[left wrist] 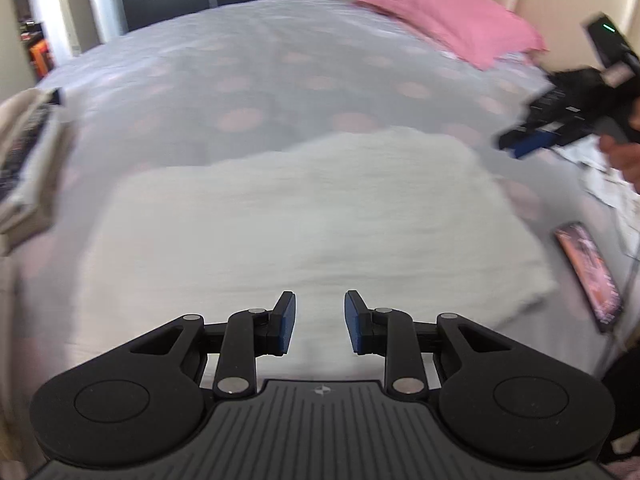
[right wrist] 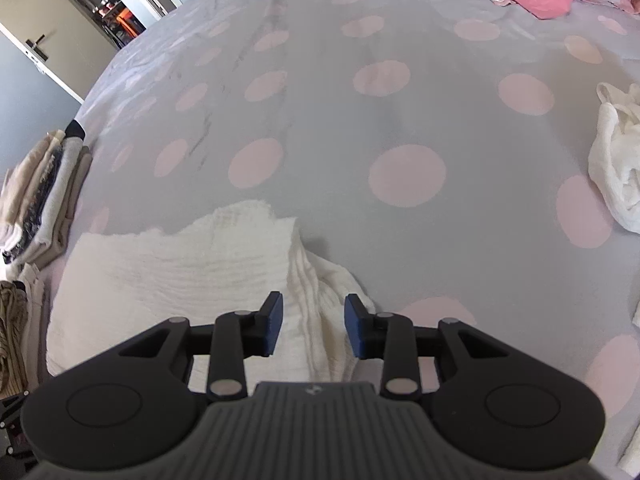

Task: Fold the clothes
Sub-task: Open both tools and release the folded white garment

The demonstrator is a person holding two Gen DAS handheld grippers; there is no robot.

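White crinkled garment (right wrist: pixel 180 276) lies spread flat on the spotted bedspread (right wrist: pixel 320 128) just under both my grippers, my left gripper (left wrist: pixel 320 322) released above its near edge and my right gripper (right wrist: pixel 314 326) likewise parted astride a raised ridge of fabric at its right edge, gripping nothing. To fold well, I judge each should pinch one layer at matching corners and carry it over evenly. Farther off sit a folded stack (right wrist: pixel 44 196) left, a crumpled white cloth (right wrist: pixel 618 168) right, and the pink pillow (left wrist: pixel 444 16).

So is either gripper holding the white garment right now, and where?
Nothing is held. The left gripper and right gripper both have open jaws over the white garment, with nothing pinched.
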